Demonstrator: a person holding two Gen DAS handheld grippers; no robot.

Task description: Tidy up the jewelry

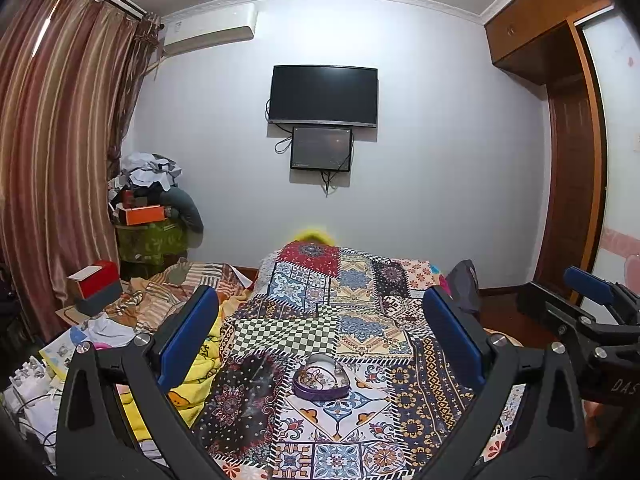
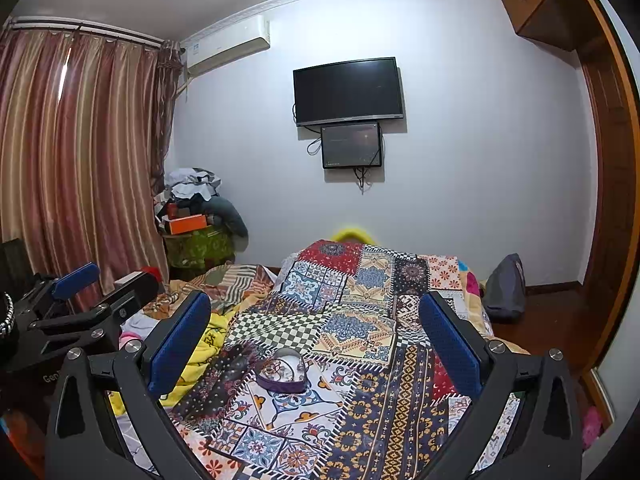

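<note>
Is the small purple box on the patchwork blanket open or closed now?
Open. The purple box shows its pale inside with jewelry tangled in it, and its lid stands raised behind. It sits on the blanket.

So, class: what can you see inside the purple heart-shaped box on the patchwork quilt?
The purple heart-shaped box lies open on the patchwork quilt. Inside, on a pale lining, is a tangle of thin jewelry, too small to tell piece by piece. The near wall hides the front of the interior.
</note>
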